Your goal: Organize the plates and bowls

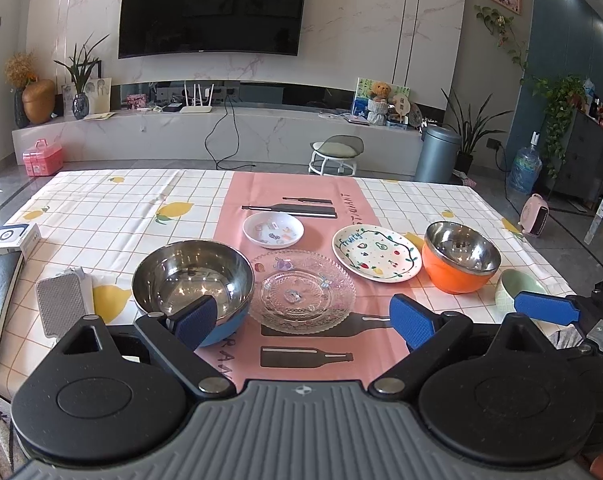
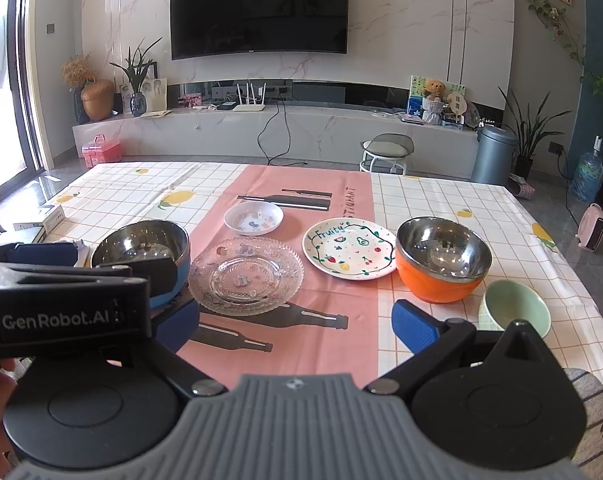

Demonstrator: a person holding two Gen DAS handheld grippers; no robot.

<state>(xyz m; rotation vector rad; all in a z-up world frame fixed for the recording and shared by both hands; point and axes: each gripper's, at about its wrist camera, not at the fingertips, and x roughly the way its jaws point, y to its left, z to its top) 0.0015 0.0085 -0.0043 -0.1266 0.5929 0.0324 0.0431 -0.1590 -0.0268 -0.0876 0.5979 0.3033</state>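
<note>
A steel bowl with a blue outside (image 1: pixel 192 276) (image 2: pixel 141 244) sits near left. A clear glass plate (image 1: pixel 301 290) (image 2: pixel 246 275) lies beside it. A small white dish (image 1: pixel 273 230) (image 2: pixel 253 217) lies behind. A white "Fruity" plate (image 1: pixel 376 253) (image 2: pixel 349 254) and an orange steel bowl (image 1: pixel 460 256) (image 2: pixel 443 258) sit right. A small green bowl (image 1: pixel 515 288) (image 2: pixel 515 308) sits near right. My left gripper (image 1: pixel 305 322) is open, low over the near edge, its left finger in front of the blue bowl. My right gripper (image 2: pixel 297 326) is open and empty.
The table has a checked lemon cloth (image 1: pixel 133 208) with a pink runner (image 2: pixel 321 320). A grey grater-like pad (image 1: pixel 61 310) and boxes (image 1: pixel 9 238) lie at the left edge. The other gripper shows at the right of the left wrist view (image 1: pixel 549 308) and the left of the right wrist view (image 2: pixel 61 292).
</note>
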